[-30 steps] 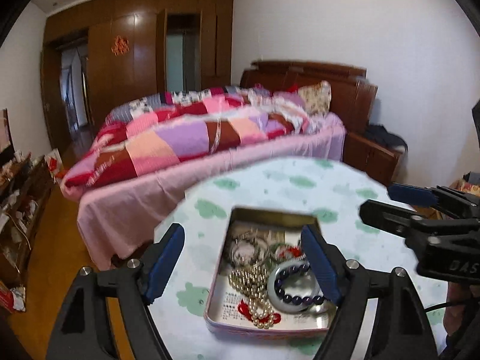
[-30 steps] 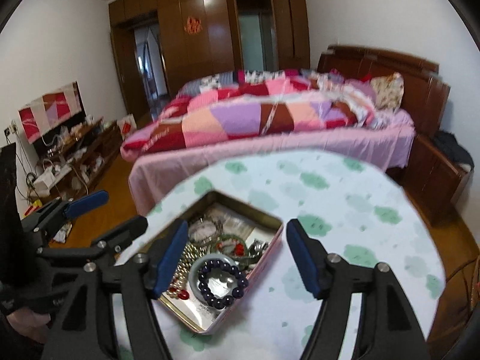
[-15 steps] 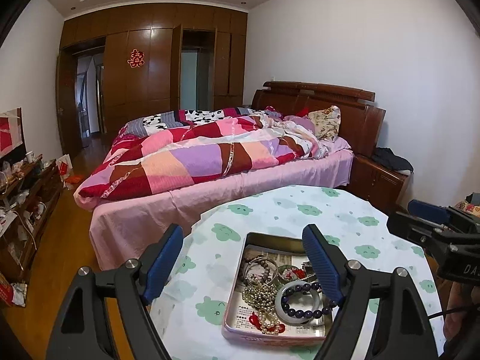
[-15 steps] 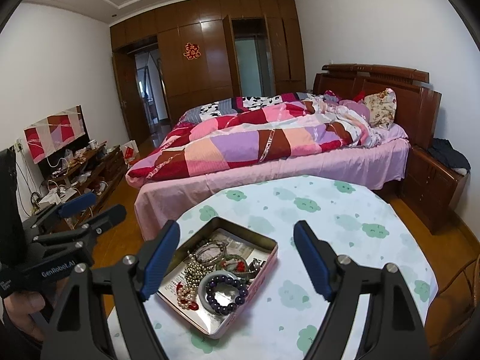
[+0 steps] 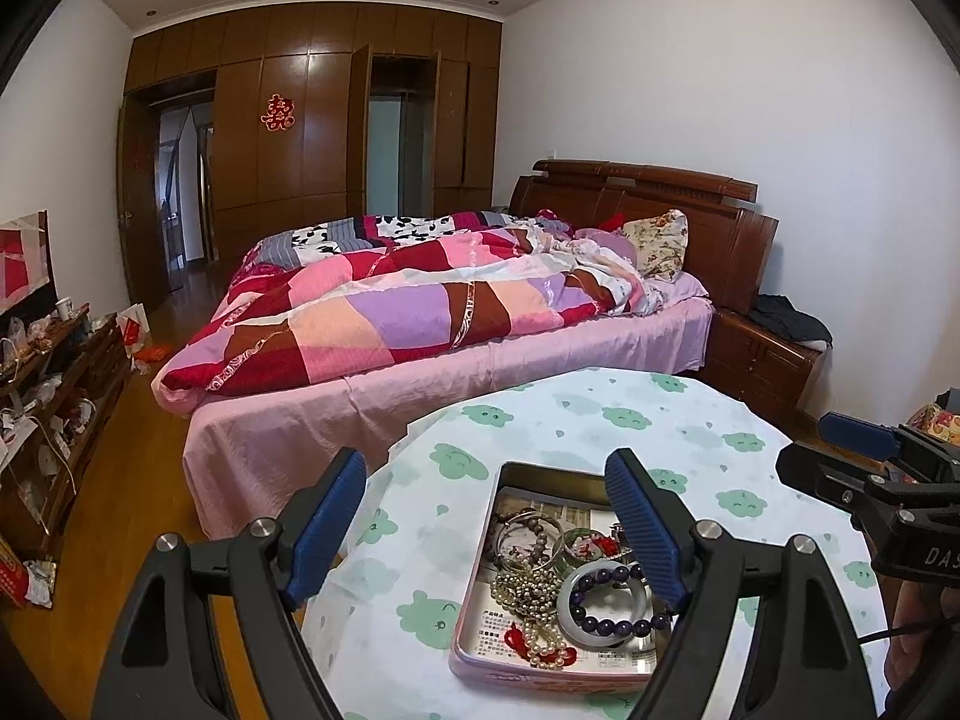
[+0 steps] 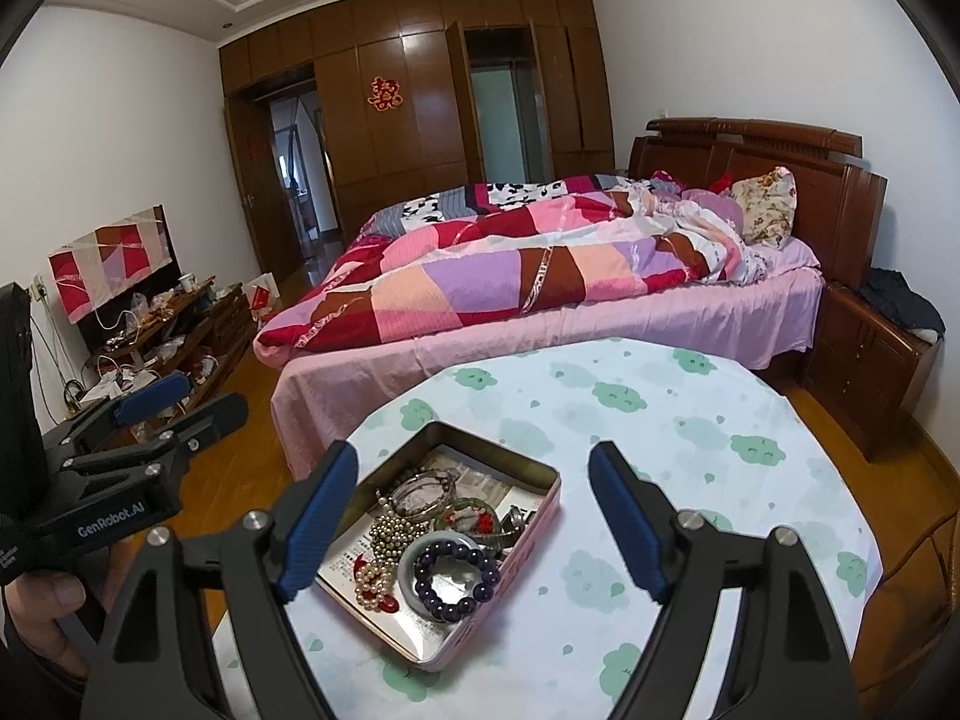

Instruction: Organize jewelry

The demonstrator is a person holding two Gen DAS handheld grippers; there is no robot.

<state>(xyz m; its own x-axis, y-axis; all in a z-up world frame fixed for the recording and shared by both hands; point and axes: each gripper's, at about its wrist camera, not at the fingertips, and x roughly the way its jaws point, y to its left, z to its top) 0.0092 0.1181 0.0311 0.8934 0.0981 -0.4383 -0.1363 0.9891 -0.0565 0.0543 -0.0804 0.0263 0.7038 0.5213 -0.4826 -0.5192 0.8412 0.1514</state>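
Left wrist view shows you've pulled both grippers up and back from the tin (image 5: 543,669); left gripper (image 5: 489,531) and right gripper (image 6: 474,522) gape wide, empty. Jewelry (image 6: 432,546) sits heaped inside the tin on the table (image 6: 690,438), whether sorted or awaiting sorting.

Both tools, left (image 5: 486,531) & right (image 6: 474,525), pulled up/back from the tin (image 6: 543,495).

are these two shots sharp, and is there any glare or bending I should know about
Left wrist view: sharp, walls bowed by fisheye, dark corners. Right wrist view: sharp too, glare on the wardrobe doors and on the tin's shiny floor; the table edge curves.
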